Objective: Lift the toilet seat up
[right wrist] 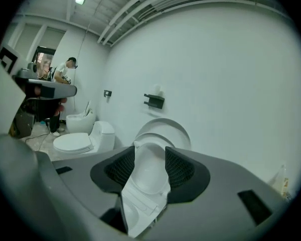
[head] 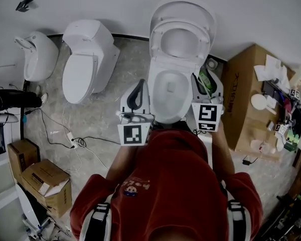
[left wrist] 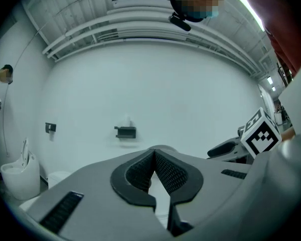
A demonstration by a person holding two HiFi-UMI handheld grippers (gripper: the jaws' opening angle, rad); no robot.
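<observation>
The white toilet [head: 168,92] stands straight ahead in the head view, its seat ring [head: 179,41] raised against the upright lid [head: 183,11]. My left gripper [head: 136,95] hovers beside the bowl's left rim. In the left gripper view its jaws [left wrist: 154,153] meet at the tips, shut on nothing, facing the bare wall. My right gripper [head: 201,84] hangs at the bowl's right side. Its jaws [right wrist: 150,149] stand apart with nothing gripped. The raised seat [right wrist: 149,167] and lid [right wrist: 164,128] show through the gap, farther off.
A second toilet [head: 85,64] and another white fixture [head: 37,56] stand to the left. A big cardboard box [head: 243,99] with loose items sits close on the right. A bottle [head: 211,63] stands by the wall. Cables [head: 70,139] and cartons [head: 45,182] lie at lower left.
</observation>
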